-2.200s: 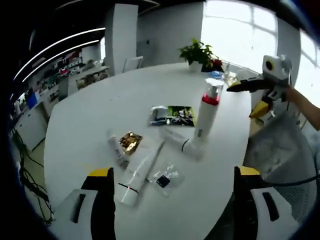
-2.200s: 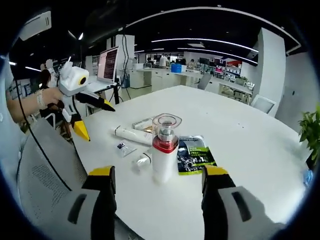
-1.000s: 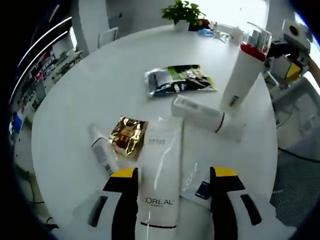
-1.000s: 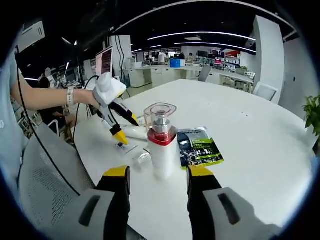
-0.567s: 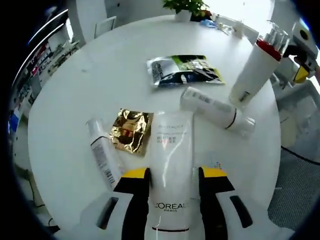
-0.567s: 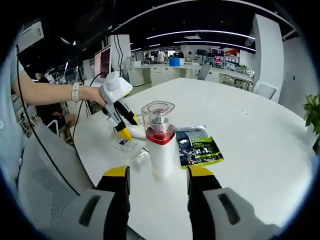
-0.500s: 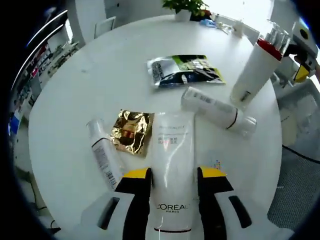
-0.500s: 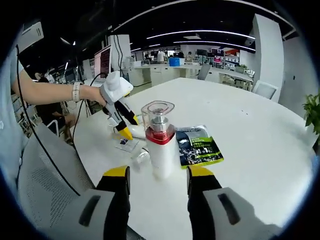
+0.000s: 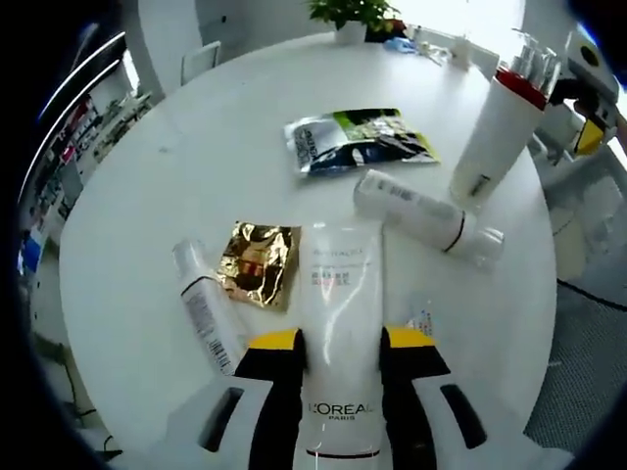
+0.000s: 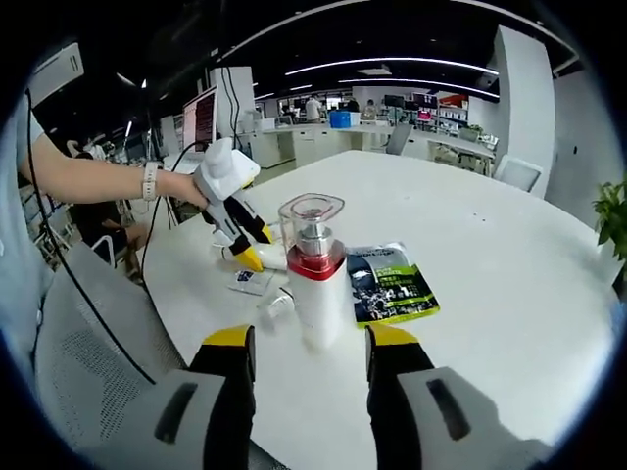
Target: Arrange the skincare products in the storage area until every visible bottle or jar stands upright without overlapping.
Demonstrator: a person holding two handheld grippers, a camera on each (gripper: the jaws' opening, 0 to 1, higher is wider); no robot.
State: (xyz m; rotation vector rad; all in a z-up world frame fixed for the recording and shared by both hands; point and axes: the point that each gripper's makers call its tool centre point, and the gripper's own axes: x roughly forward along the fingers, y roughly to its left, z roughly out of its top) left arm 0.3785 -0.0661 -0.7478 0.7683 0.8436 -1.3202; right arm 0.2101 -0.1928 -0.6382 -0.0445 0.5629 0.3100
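Note:
A white L'Oreal tube (image 9: 340, 313) lies flat on the round white table (image 9: 176, 166). My left gripper (image 9: 343, 343) is shut on its lower half, a yellow-tipped jaw pressed against each side. The same gripper (image 10: 242, 250) appears in the right gripper view, low over the table. A tall white pump bottle (image 10: 315, 284) with a red collar and clear cap stands upright, also seen as the pump bottle (image 9: 495, 127). My right gripper (image 10: 312, 343) is open just short of its base. A white bottle (image 9: 423, 217) lies on its side. A small white tube (image 9: 208, 313) lies flat.
A gold sachet (image 9: 257, 262), a green-and-black sachet (image 9: 358, 137) and a small clear sachet (image 9: 419, 318) lie flat among the products. A potted plant (image 9: 348, 12) stands at the table's far edge. A grey mesh chair (image 10: 88, 352) sits by the near edge, under a person's arm (image 10: 108, 181).
My left gripper came down from above the table to the L'Oreal tube and its jaws closed in on the tube's sides. My right gripper narrowed a little and stayed by the pump bottle.

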